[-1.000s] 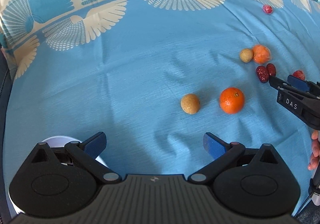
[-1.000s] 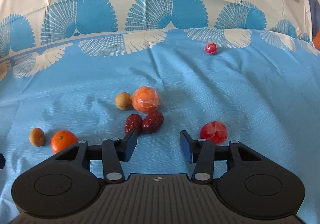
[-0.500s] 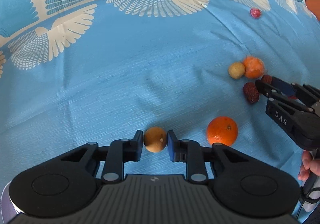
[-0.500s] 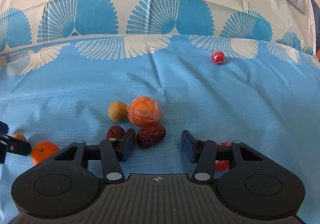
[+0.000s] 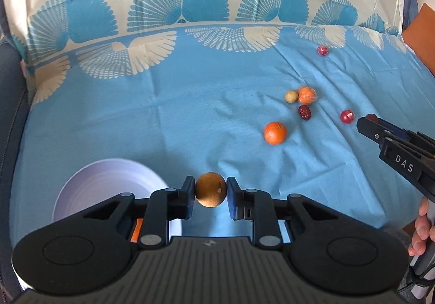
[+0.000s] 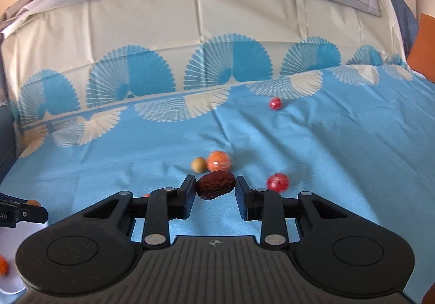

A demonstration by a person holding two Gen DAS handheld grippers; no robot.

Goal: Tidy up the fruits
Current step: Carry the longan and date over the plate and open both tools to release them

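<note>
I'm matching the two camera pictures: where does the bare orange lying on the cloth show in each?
Left wrist: orange, right of centre, on the blue cloth.
Right wrist: not visible.
Shared landmark: the wrapped orange beside a small tan fruit.

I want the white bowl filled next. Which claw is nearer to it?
Left. The left claw, holding a brown fruit, sits beside the white bowl; the right claw is far across.

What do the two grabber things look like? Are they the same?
Yes. Each gripper, left and right, is matte black with a ribbed base, two round discs, silver rivets and blue finger pads. The right one's side has white letters "DAS".
</note>
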